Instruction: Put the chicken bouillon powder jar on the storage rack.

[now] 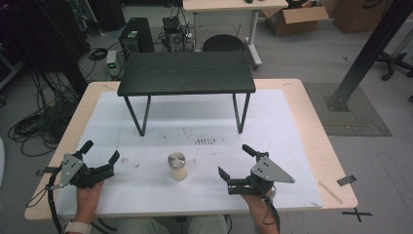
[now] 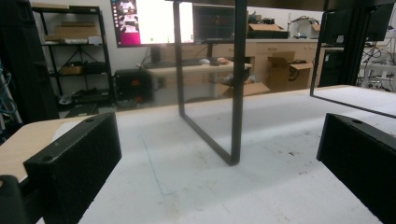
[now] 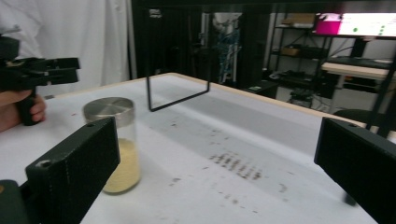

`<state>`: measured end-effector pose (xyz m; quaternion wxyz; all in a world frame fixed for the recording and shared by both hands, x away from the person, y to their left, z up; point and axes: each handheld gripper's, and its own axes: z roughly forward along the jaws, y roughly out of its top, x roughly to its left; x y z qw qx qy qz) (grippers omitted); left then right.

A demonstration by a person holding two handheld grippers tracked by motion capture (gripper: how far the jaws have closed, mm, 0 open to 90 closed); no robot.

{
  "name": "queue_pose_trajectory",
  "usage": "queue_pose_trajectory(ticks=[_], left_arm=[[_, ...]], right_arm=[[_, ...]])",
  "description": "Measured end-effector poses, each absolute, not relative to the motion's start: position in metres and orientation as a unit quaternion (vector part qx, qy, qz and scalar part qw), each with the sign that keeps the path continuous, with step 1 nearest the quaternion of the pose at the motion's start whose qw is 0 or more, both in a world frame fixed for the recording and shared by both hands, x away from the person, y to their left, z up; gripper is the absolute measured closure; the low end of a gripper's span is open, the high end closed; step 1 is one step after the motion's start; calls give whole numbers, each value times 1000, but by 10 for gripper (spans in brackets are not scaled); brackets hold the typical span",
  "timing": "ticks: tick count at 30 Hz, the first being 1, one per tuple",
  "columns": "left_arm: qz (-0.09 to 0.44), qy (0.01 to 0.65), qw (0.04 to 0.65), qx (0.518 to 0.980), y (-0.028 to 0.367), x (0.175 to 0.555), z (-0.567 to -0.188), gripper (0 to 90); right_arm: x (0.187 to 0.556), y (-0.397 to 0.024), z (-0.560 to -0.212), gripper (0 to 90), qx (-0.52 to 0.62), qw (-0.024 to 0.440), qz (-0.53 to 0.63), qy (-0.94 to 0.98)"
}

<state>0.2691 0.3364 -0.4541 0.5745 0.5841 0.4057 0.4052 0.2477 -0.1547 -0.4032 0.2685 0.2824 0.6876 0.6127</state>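
Observation:
A small glass jar [image 1: 177, 166] with a metal lid and pale yellow powder in its lower half stands on the white mat near the front edge. My left gripper [image 1: 101, 151] rests at the front left, open and empty. My right gripper [image 1: 234, 161] is open to the right of the jar, a short gap away. In the right gripper view the jar [image 3: 125, 158] stands just past my left jaw, off to the side of the gap, and the other gripper [image 3: 37, 74] shows farther back. My left gripper [image 2: 224, 140] faces the stand's leg [image 2: 236, 93].
A low black stand [image 1: 185, 73] on thin metal legs sits at the back of the white mat [image 1: 195, 126]. Dark smudges [image 1: 204, 141] mark the mat ahead of the jar. Cardboard boxes, cables and a computer lie on the floor beyond the table.

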Motion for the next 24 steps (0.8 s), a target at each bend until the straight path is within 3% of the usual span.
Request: queue_pose_trajectory(ticks=[24], left_arm=[[406, 404, 576, 584, 337, 269, -454, 2]], right_arm=[[263, -70, -422, 5, 222, 194, 599, 745]])
